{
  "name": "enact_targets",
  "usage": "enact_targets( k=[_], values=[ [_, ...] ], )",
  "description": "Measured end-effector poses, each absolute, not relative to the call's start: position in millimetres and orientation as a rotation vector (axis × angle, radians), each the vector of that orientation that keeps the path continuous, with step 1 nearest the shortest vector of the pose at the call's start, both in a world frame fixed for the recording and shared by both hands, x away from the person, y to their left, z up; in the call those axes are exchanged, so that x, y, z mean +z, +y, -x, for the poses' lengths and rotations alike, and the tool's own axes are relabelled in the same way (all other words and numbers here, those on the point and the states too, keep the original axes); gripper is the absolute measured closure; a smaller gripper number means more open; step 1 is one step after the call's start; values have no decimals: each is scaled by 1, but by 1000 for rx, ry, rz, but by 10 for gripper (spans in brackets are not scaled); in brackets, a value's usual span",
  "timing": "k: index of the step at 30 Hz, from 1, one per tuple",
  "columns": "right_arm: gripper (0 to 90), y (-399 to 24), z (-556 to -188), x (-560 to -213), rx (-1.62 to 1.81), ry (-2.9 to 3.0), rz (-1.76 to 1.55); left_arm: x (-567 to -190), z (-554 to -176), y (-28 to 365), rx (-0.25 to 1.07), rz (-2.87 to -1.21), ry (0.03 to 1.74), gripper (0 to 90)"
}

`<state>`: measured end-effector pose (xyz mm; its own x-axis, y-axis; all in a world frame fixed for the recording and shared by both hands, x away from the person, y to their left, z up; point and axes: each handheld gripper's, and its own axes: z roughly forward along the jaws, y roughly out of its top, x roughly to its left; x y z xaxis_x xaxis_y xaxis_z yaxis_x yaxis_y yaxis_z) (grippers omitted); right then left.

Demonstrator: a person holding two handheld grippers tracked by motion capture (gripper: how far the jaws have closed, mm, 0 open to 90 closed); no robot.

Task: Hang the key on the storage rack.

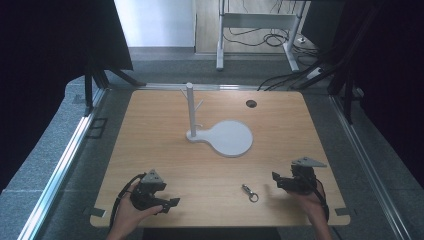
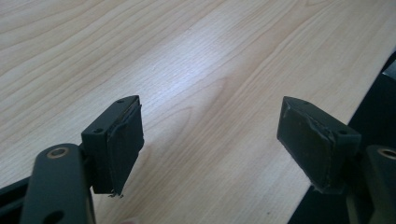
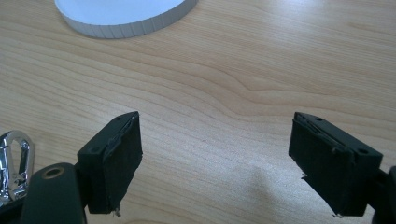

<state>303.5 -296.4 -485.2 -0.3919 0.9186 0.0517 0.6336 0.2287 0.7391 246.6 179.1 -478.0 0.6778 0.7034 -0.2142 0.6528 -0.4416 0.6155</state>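
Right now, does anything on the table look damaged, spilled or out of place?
Little stands out. The metal clip lies loose on the wooden table, apart from the upright white peg stand. The black pads on the fingers of both open grippers look frayed at their edges. Nothing is spilled.

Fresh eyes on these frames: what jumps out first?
The white peg stand rises mid-table from its round white base. Nearer the person, a small metal clip lies alone on the wooden table, between the left gripper and the right gripper, closer to the right one. Both grippers sit low with jaws spread, holding nothing.
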Motion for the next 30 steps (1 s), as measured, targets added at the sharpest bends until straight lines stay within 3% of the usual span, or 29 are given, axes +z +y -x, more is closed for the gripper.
enact_targets(
  k=[14,30],
  values=[
    [291,-296,-306,-476,952,2208,-1398,-478,-246,180,97,-2198,1052,231],
    [341,-278,-327,-453,859,2411,-1296,-478,-246,182,98,-2195,1053,232]
  ],
)
